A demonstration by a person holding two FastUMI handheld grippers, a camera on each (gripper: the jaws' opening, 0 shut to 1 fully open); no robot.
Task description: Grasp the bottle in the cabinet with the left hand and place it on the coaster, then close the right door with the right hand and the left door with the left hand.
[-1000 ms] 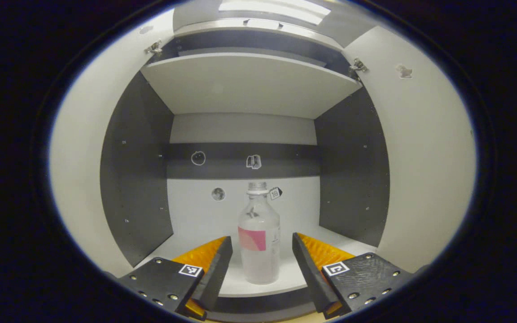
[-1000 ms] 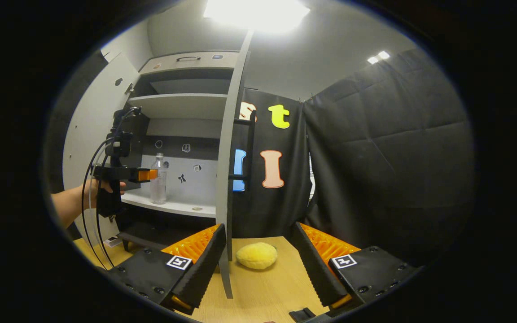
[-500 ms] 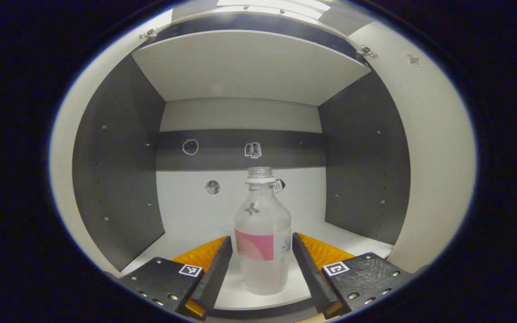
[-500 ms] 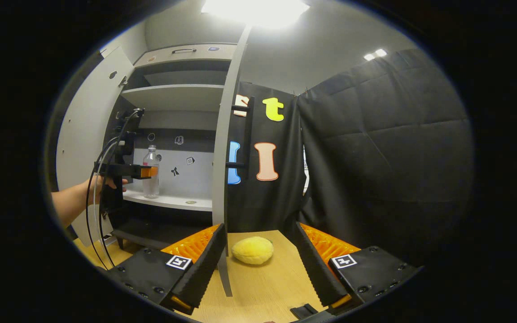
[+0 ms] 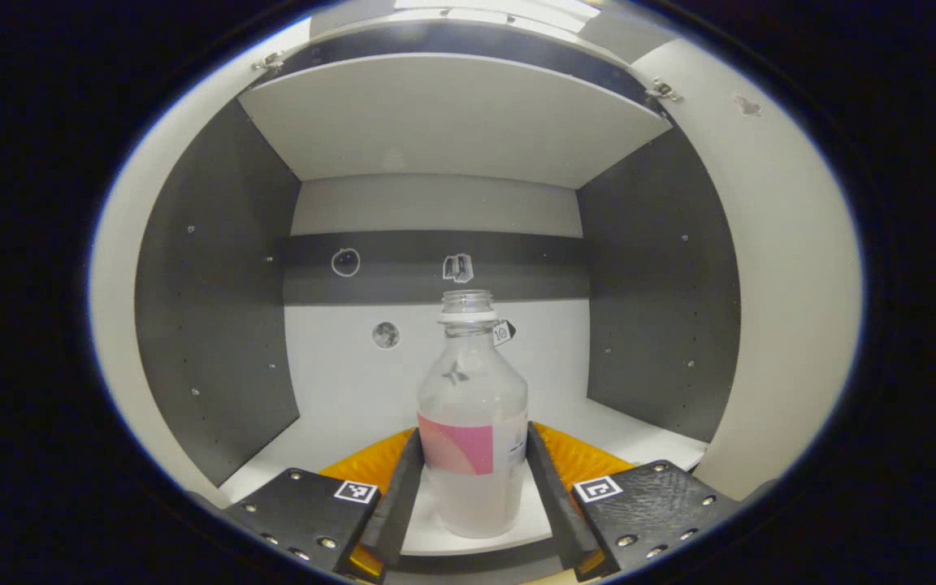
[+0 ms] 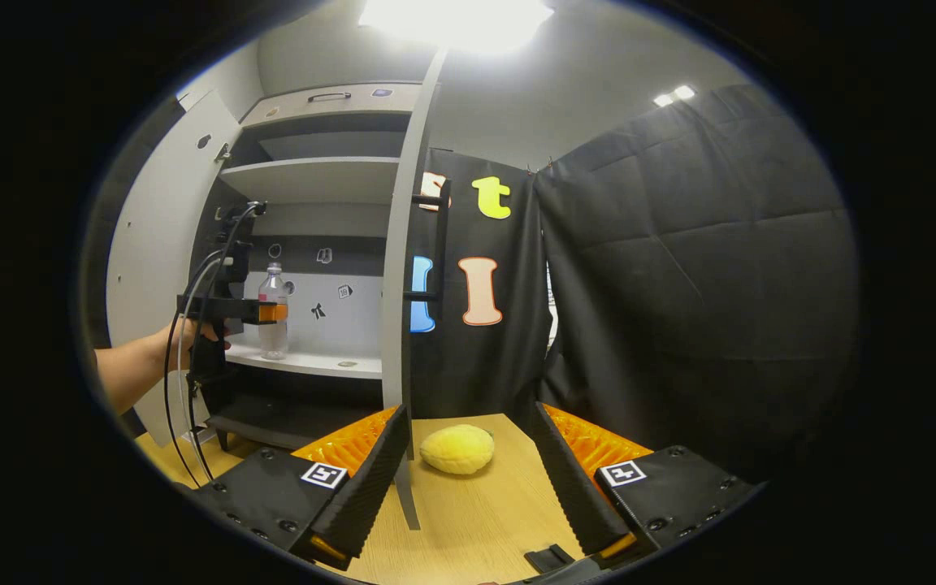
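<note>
Standing upright on the smooth pale cabinet shelf (image 5: 330, 443), the clear round-shouldered plastic bottle (image 5: 473, 422) sits between the left gripper (image 5: 468, 479) fingers, which press its sides at the pink label; the right gripper (image 6: 468, 479) gapes wide over the wood-grain table (image 6: 476, 528), holding nothing.

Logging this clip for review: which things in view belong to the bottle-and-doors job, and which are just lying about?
Job:
bottle, between the left gripper fingers
shelf it stands on
right door, open
left door, open
right gripper, open over the table

Lying about:
yellow plush thing on the table
stickers on the cabinet's back wall
</note>
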